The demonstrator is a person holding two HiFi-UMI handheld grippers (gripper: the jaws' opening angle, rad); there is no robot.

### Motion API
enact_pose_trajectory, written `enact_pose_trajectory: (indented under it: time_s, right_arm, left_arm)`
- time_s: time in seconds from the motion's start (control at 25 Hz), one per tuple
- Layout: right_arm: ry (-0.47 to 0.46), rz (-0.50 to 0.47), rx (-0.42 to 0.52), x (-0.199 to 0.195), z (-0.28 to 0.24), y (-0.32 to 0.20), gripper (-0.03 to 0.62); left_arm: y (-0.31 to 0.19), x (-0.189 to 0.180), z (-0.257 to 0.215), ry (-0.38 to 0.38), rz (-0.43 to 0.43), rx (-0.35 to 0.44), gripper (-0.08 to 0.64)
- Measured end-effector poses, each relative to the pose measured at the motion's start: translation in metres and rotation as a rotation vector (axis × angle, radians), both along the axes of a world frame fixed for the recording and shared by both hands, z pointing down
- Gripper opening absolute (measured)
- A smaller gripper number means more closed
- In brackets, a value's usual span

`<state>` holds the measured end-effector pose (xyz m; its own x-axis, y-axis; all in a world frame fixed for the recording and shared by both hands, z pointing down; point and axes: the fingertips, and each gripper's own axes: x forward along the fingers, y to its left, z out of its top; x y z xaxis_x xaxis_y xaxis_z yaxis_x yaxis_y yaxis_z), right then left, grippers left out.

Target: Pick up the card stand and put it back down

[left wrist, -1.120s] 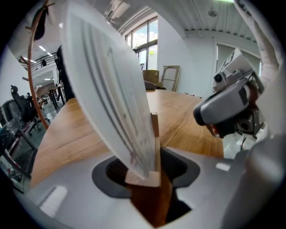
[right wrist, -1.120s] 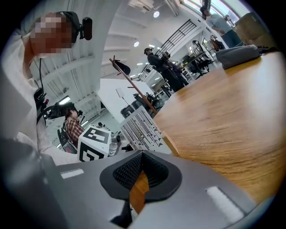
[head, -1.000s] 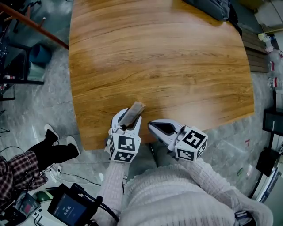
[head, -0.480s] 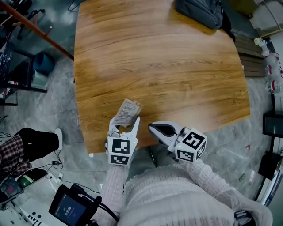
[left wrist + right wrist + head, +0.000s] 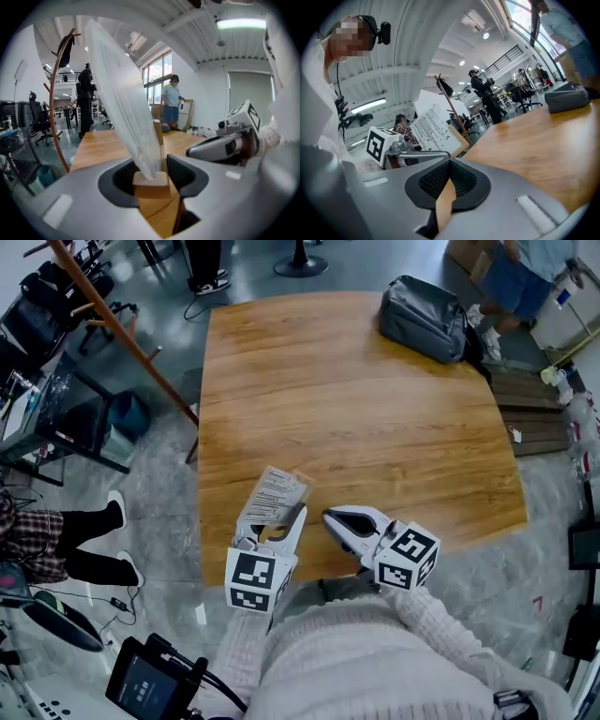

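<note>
The card stand (image 5: 273, 498) was pinched by its wooden base in the left tool (image 5: 273, 524), held above the near edge of the tabletop (image 5: 375, 427), card tilted. The right tool (image 5: 330, 516), pressed together and empty, was just beside. Setting it down well probably needs the base level first.

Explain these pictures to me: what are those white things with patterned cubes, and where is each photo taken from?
No robot here: a person holds a two-jaw gripper in each hand; the cubes belong to them. One picture comes from a head camera looking down; the others from cameras riding on each gripper. On the wooden table lies a grey bag, at the far corner. The left gripper clamps the wooden base of a card stand, card sticking up. The right gripper is shut and empty.
</note>
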<state>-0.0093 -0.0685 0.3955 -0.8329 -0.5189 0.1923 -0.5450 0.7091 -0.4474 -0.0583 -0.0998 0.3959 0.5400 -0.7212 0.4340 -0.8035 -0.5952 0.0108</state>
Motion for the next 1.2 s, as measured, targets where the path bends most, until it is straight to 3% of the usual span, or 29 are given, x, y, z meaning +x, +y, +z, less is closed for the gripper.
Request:
enact_pose_trajectory:
  time_s: [0.36, 0.72, 1.04, 1.2]
  right_arm:
    - [-0.021, 0.015, 0.156, -0.001, -0.052, -0.017, -0.002]
    - [-0.022, -0.01, 0.151, -0.006, -0.048, -0.005, -0.002]
    - [-0.023, -0.016, 0.152, -0.009, -0.048, -0.004, -0.002]
    - [-0.021, -0.016, 0.148, -0.009, -0.048, -0.001, -0.002]
  left_arm:
    - [0.01, -0.007, -0.039, 0.054, -0.016, 0.08, 0.187]
    - [0.022, -0.013, -0.044, 0.084, -0.047, 0.088, 0.187]
    - [0.025, -0.011, -0.034, 0.059, -0.036, 0.068, 0.186]
    - [0.027, -0.008, -0.033, 0.089, -0.033, 0.043, 0.186]
